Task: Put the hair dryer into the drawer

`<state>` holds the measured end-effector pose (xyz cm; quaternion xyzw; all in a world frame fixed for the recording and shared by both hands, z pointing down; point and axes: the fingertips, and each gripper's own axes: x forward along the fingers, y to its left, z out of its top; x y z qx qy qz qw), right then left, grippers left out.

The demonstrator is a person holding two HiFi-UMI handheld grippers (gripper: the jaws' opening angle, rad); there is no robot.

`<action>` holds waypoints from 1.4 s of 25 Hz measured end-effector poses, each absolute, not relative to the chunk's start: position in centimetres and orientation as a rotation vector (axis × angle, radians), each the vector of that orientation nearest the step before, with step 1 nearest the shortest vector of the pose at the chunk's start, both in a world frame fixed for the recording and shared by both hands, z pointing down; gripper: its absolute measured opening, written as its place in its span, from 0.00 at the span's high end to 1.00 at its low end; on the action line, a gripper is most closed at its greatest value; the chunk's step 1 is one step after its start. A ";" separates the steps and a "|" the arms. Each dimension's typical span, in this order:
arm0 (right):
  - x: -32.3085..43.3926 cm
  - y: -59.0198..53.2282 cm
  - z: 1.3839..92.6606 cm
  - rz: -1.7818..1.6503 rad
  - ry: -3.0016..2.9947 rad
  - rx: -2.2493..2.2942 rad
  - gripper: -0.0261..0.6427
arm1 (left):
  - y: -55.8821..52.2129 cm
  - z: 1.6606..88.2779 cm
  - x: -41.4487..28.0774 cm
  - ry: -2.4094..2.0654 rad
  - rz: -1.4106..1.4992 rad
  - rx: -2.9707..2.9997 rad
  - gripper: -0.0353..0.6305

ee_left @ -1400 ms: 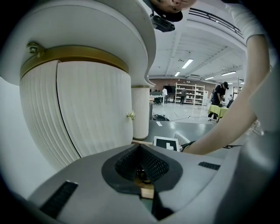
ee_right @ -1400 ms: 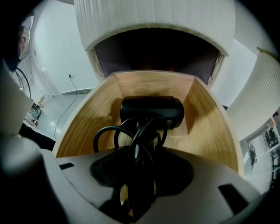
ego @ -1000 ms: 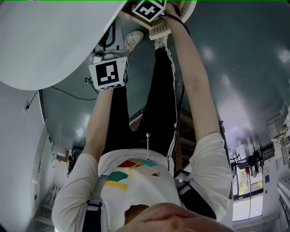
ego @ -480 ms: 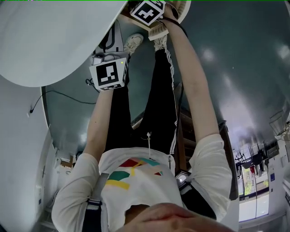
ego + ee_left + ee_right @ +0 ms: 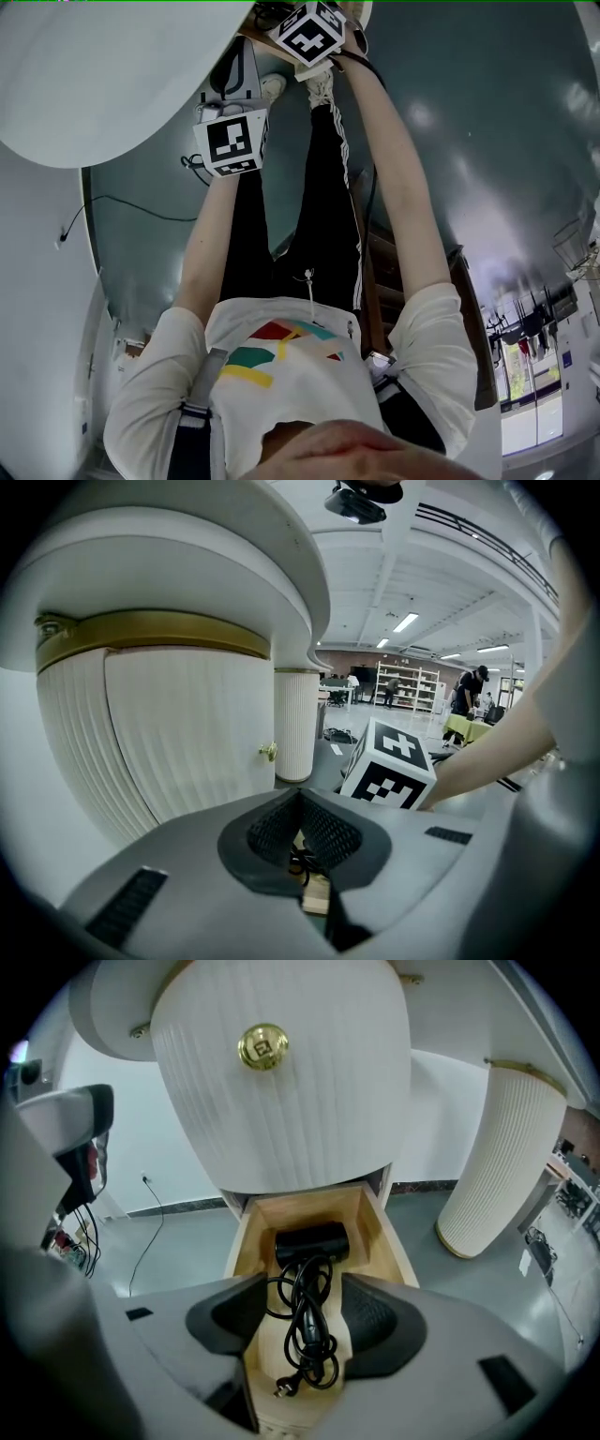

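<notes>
The black hair dryer [image 5: 310,1241] lies inside the open wooden drawer [image 5: 389,1232], with its cord [image 5: 309,1335] coiled in front of it and the plug [image 5: 286,1388] nearest me. My right gripper [image 5: 302,1321] hovers above the drawer, open, with nothing between its pads. My left gripper [image 5: 300,803] is beside it, its mesh pads meeting at the tips and holding nothing. Through the gap below them a bit of cord and wood shows. In the head view the left gripper's marker cube [image 5: 232,142] and the right gripper's marker cube [image 5: 309,33] sit close together near the top.
Above the drawer is a white ribbed cabinet front with a brass knob [image 5: 262,1046]. A white ribbed column [image 5: 497,1166] stands on the grey floor to the right. A thin cable [image 5: 150,1222] runs across the floor at left. The person's legs and shoes [image 5: 319,89] stand by the drawer.
Both marker cubes have drifted slightly toward the top of the head view, the left one up and to the right. The view itself has tilted a little.
</notes>
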<state>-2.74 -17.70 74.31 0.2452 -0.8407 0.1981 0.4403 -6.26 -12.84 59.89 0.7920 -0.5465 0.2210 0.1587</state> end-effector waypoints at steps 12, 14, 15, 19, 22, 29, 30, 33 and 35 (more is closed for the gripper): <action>0.0 -18.7 69.4 0.520 -2.152 0.796 0.59 | -13.9 58.6 -3.8 -1.511 0.629 2.307 0.93; 0.2 -18.8 68.8 0.531 -2.162 0.825 0.61 | -14.0 58.5 -3.7 -1.504 0.636 2.312 0.93; 0.4 -18.8 68.7 0.539 -2.164 0.837 0.61 | -14.1 58.5 -3.6 -1.500 0.639 2.315 0.93; 0.5 -18.2 68.1 0.543 -2.169 0.844 0.61 | -13.8 58.2 -3.4 -1.492 0.638 2.325 0.93; 0.3 -18.1 68.1 0.525 -2.177 0.832 0.61 | -13.9 58.4 -3.1 -1.487 0.636 2.327 0.93; 0.3 -18.2 66.8 0.507 -2.193 0.857 0.63 | -13.7 58.2 -2.8 -1.477 0.631 2.330 0.93; 0.4 -18.2 66.7 0.507 -2.195 0.866 0.63 | -13.7 58.2 -2.8 -1.476 0.631 2.330 0.93; 0.6 -18.3 67.0 0.510 -2.195 0.880 0.63 | -13.6 58.6 -2.9 -1.474 0.633 2.331 0.93; 0.6 -18.2 67.1 0.513 -2.194 0.885 0.63 | -13.5 58.8 -3.1 -1.477 0.634 2.329 0.93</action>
